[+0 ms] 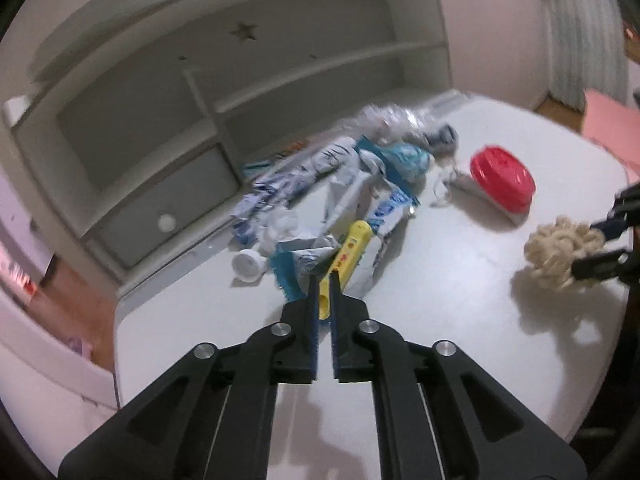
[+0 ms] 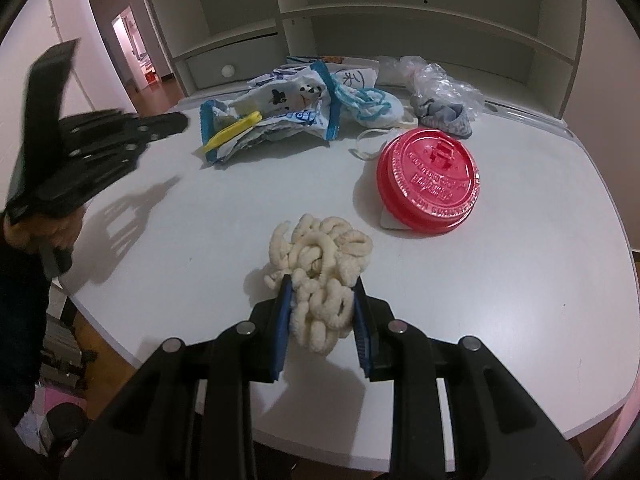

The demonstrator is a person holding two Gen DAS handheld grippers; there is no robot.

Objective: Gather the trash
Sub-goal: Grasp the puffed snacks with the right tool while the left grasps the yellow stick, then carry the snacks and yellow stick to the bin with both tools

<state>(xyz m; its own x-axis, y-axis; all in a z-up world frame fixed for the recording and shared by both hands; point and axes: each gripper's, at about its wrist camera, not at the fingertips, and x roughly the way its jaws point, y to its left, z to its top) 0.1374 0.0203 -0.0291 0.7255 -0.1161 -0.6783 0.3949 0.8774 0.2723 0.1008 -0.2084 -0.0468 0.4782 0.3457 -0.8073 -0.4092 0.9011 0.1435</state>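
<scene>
From the left wrist, the left gripper (image 1: 324,280) has its jaws pressed almost together on the near end of a yellow tube (image 1: 352,250), which slants away over a heap of wrappers (image 1: 320,200) on the white table (image 1: 440,340). Motion blur smears the heap, so the print on the blue and white wrappers cannot be read. A white cap (image 1: 249,265) lies just left of the heap, and a clear plastic bag (image 1: 396,118) at the far end is only a pale smudge. A red lid (image 1: 502,178) sits to the right, its lower edge on a white card. At the right border the right gripper (image 1: 600,248) is cut off by the frame; its fingers clasp a cream yarn bundle (image 1: 560,256).

From the right wrist, the right gripper (image 2: 322,294) pinches the cream yarn bundle (image 2: 320,264) between its blue pads, low over the table (image 2: 520,320). The red lid (image 2: 428,178) lies beyond to the right, its raised lettering too small to read. The left gripper (image 2: 176,124) is blurred at the left, its tips pointing toward the wrappers (image 2: 280,120), where the yellow tube (image 2: 232,134) shows. A gray crumpled cloth (image 2: 444,118) lies partly under the plastic bag (image 2: 440,80). A hand (image 2: 40,232) at the left edge is mostly hidden.
</scene>
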